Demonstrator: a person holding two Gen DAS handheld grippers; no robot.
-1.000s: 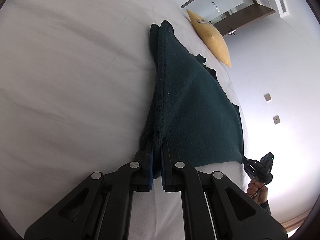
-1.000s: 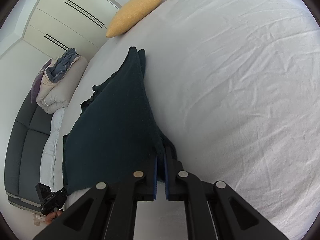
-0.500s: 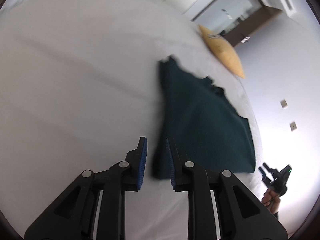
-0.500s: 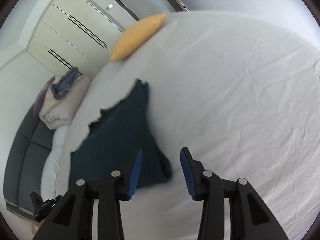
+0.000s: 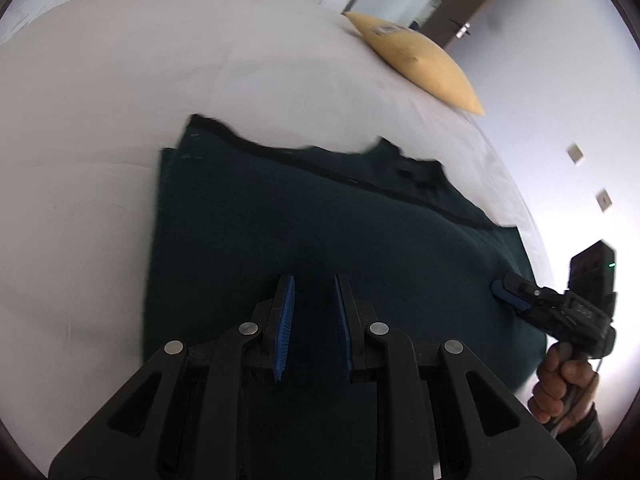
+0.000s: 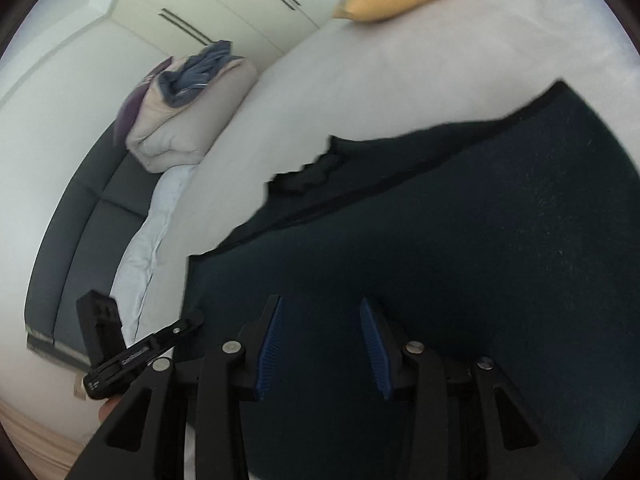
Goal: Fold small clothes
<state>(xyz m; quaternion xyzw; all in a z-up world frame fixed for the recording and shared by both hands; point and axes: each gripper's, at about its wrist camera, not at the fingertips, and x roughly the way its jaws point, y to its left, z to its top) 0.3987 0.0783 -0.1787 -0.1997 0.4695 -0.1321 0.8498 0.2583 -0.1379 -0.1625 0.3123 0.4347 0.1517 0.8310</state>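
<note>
Dark-green garment (image 5: 320, 232) below parted left gripper (image 5: 313, 286)

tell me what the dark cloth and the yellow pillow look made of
Dark cloth: soft knit or fleece, matte, going by its fuzzy surface and dark bound edge. Yellow pillow: woven fabric, smooth and matte; the weave is too blurred to tell.

Garment (image 5: 340, 232): dark teal-green, plain, w/ black trim at edge. Bed sheet (image 5: 100, 140): white, plain. Cushion (image 5: 420, 60): mustard yellow. Grippers (image 5: 312, 320) (image 6: 320, 344): black w/ blue ribbed pads (image 5: 286, 320). Sofa (image 6: 80, 232): dark grey. Folded bedding (image 6: 188, 120): beige, blue-grey on top.
</note>
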